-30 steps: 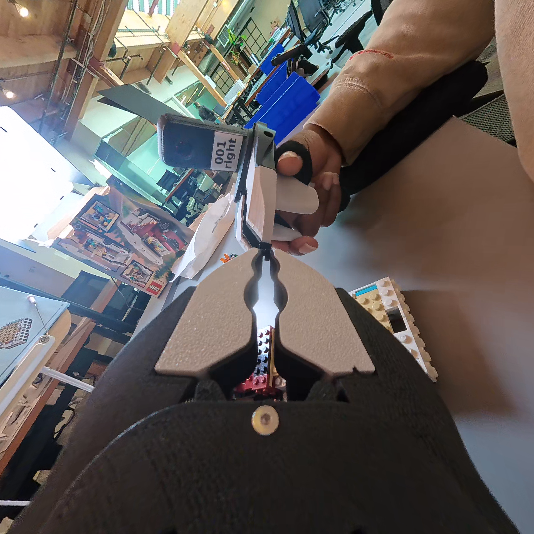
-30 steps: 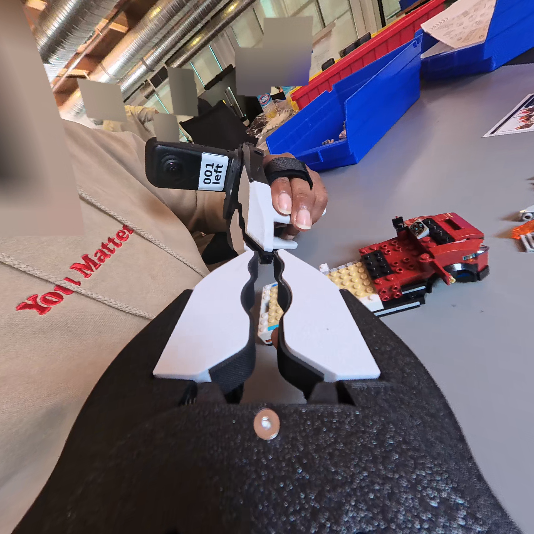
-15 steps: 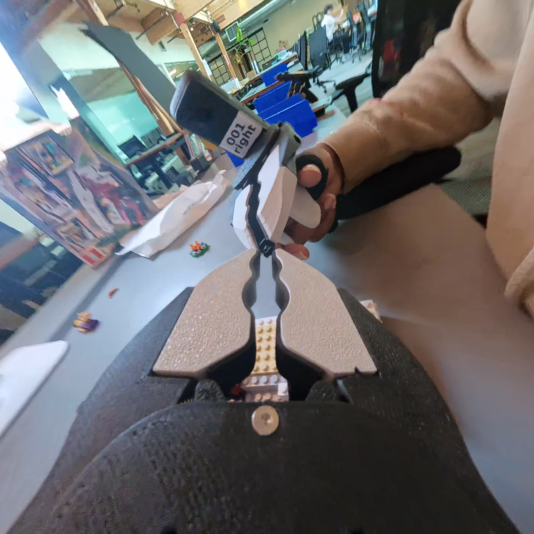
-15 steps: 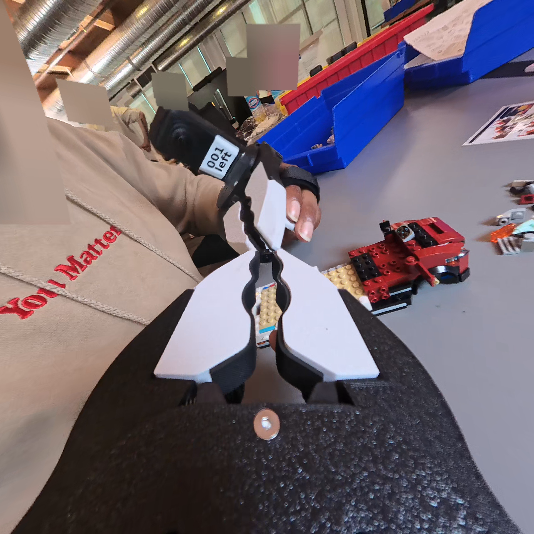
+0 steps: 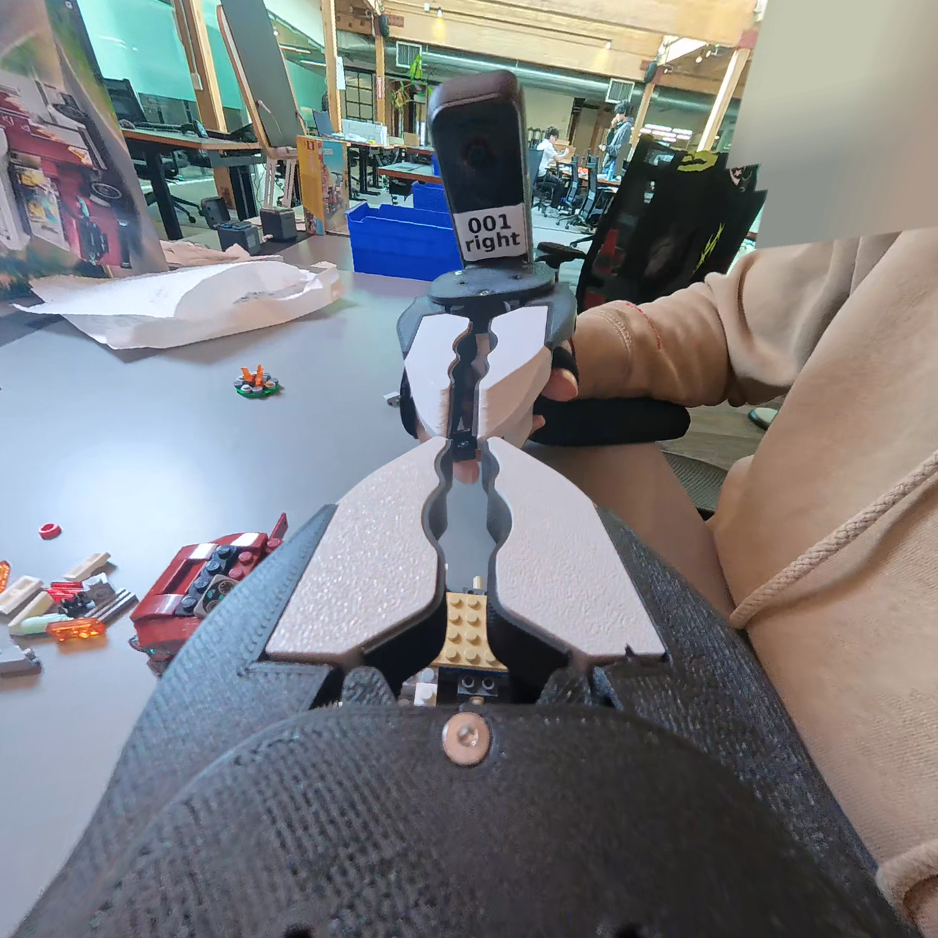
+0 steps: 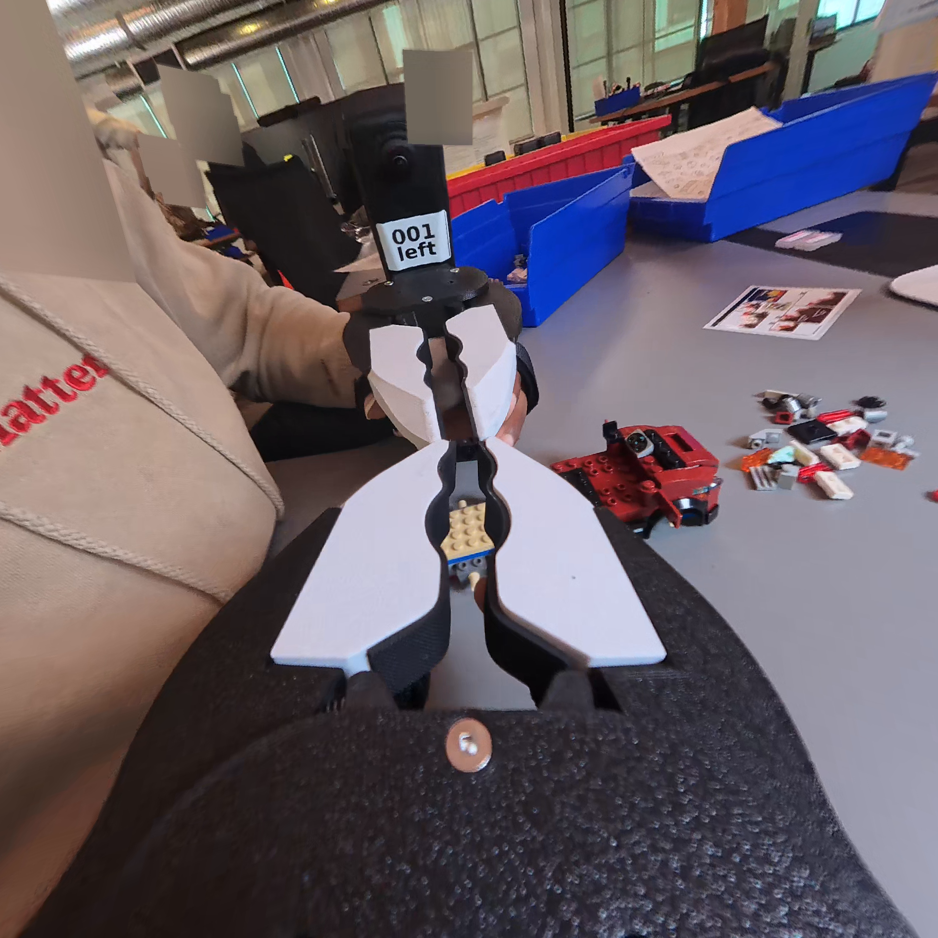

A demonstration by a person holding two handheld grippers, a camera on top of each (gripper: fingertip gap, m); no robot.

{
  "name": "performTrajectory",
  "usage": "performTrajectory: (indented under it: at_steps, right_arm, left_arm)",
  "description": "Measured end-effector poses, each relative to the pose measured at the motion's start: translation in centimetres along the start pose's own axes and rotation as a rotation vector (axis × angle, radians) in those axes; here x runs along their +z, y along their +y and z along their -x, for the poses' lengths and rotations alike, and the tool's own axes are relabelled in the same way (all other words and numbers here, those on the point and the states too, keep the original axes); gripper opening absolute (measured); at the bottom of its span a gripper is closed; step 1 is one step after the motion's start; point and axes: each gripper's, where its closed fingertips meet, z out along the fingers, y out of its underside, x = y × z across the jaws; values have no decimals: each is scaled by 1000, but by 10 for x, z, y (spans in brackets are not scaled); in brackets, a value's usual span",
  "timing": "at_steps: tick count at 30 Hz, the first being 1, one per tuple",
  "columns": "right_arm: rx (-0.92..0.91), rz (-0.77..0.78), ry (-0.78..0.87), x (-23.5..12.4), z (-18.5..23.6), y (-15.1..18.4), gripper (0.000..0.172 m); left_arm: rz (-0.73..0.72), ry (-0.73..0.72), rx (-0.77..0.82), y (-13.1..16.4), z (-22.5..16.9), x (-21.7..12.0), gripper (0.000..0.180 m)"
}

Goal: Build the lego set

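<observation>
My two grippers meet tip to tip above the grey table (image 5: 152, 457). A small black brick (image 5: 464, 449) sits where the tips meet; it also shows in the right wrist view (image 6: 467, 450). My right gripper (image 6: 468, 446) is shut on it, and its white fingers (image 5: 431, 386) come down onto it from above. My left gripper (image 5: 464, 446) stands slightly open around the same brick, with a slit between its right pad and the brick. A tan studded plate (image 5: 467, 629) on a blue and white base lies on the table under the grippers (image 6: 469, 528).
A dark red brick car (image 6: 644, 467) lies beside the tan plate, with a heap of loose small pieces (image 6: 822, 446) past it. Blue bins (image 6: 558, 238) and a printed sheet (image 6: 781, 309) are farther back. A crumpled white bag (image 5: 193, 299) and a small campfire piece (image 5: 256, 383) lie ahead. Both grippers' tips are close together, under 4 cm apart. The tan studded plate (image 5: 467, 629) is about 8 cm from both grippers' fingertips.
Both grippers have swung from tilted to upright while staying tip to tip. My left jaws have widened a little around the black brick; my right jaws have stayed shut on it.
</observation>
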Motion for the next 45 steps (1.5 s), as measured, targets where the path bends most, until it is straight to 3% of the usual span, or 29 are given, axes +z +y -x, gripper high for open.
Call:
performTrajectory:
  at_steps: [17,45]
  right_arm:
    - [-214,4,65,0,2,0,8]
    - [-203,53,51,2,5,6,9]
  left_arm:
    - [0,19,-14,0,-1,-2,9]
    - [37,39,38,3,-1,-5,8]
